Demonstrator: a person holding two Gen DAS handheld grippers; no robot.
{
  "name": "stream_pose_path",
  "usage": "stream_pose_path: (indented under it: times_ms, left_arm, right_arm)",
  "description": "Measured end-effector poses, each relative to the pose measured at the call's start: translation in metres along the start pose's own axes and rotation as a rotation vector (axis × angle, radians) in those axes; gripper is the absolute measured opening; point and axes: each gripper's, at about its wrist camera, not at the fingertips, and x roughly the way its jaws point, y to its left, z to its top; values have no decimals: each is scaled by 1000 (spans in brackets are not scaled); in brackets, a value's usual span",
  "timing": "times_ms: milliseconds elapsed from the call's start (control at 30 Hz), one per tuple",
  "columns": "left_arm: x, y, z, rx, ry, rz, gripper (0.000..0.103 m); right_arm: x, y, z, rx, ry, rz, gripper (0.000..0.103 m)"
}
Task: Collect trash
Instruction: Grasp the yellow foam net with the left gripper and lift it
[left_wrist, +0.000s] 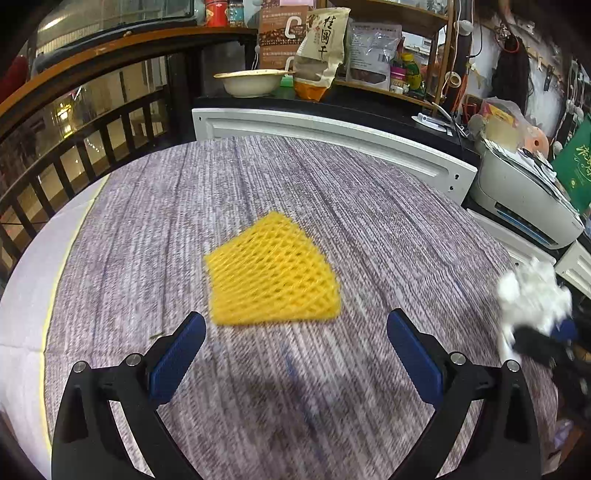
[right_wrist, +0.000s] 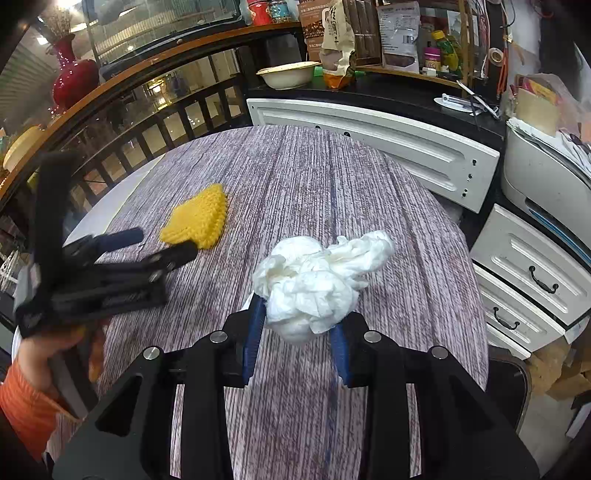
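Note:
A yellow foam fruit net (left_wrist: 273, 273) lies flat on the round table (left_wrist: 332, 192), just ahead of my left gripper (left_wrist: 295, 321), which is open and empty with its blue pads wide apart. The net also shows in the right wrist view (right_wrist: 197, 219), with the left gripper (right_wrist: 166, 243) close beside it. My right gripper (right_wrist: 297, 325) is shut on a crumpled white tissue wad (right_wrist: 314, 280) and holds it above the table. The wad and right gripper also show at the right edge of the left wrist view (left_wrist: 532, 295).
The table (right_wrist: 332, 177) has a grey-purple woven cloth. Behind it stand a white cabinet (left_wrist: 332, 136), a printer (left_wrist: 524, 199), white drawers (right_wrist: 532, 280), and a counter with a bowl (left_wrist: 251, 83) and snack bags. A dark wooden railing (left_wrist: 74, 147) runs along the left.

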Motion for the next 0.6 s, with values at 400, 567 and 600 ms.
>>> stream_pose_path:
  times_ms: [400,567,600]
  left_arm:
    - [30,-3,13,-48,48,37,82]
    - [28,1,13,-56,36,50,64]
    - [28,2,13,-55,34,52,61]
  right_arm:
    - [-47,-6,-33,-21,-54,15,34]
    - [-55,-15,-43,11,-59,22,34]
    - [-56,-16,-44,17,-62,22,34]
